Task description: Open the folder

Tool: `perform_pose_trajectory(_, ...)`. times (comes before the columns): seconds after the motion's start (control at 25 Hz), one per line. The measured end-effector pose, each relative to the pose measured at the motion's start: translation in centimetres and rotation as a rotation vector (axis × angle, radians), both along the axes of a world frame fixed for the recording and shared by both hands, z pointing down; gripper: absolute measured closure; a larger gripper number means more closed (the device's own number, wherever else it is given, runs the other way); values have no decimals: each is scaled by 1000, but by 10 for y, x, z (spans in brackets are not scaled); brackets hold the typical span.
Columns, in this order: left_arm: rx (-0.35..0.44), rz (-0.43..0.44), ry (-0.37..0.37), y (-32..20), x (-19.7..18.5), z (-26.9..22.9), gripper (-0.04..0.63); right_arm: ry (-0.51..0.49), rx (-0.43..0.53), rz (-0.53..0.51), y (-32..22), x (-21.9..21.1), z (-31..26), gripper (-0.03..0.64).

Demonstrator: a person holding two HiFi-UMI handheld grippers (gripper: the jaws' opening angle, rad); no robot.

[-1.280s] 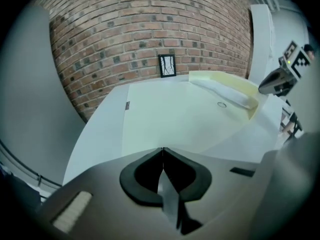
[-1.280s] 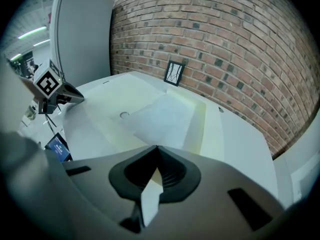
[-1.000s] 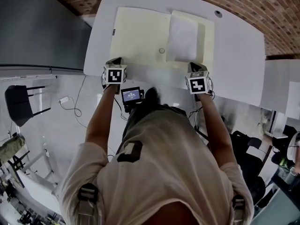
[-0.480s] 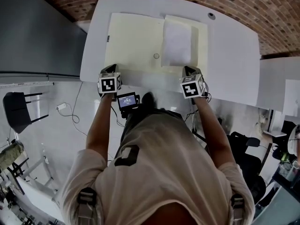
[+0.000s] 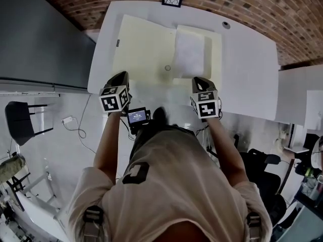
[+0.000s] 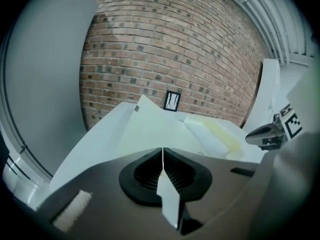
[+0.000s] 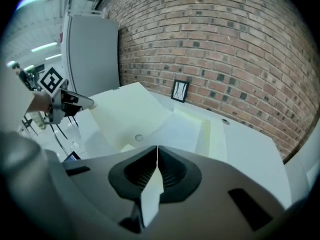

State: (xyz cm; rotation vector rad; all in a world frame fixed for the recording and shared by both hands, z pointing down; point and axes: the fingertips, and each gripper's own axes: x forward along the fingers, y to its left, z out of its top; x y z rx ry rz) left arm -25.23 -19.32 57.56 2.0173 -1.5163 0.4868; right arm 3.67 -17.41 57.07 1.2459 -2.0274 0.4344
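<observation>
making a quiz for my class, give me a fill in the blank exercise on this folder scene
1. The left gripper and the right gripper are both ____ on the near edge of the folder.
2. The folder rests on a table coloured ____.
3. The wall behind the table is built of ____.
Missing words: shut; white; brick.

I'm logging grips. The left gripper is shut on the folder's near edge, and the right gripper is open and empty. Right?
No. The right gripper is not open and empty: the right gripper view shows its jaws shut on the near edge of the folder, as the left gripper is.
</observation>
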Motion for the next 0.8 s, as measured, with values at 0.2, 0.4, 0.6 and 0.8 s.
perform_pose_trajectory(0.2, 22, 52, 4, 5, 20, -18, 589, -276, -175, -77, 34, -40, -12, 611)
perform_pose_trajectory(0.4, 42, 94, 7, 17, 38, -30, 589, -384, -228, -161, 62, -61, -27, 611)
perform_pose_trajectory(0.6, 77, 162, -16, 35, 67, -48, 589, -448, -274, -216, 83, -62, -38, 611)
perform_pose_trajectory(0.8, 67, 196, 12, 60, 86, -58, 589, -494, -245, -252, 93, -63, -55, 611)
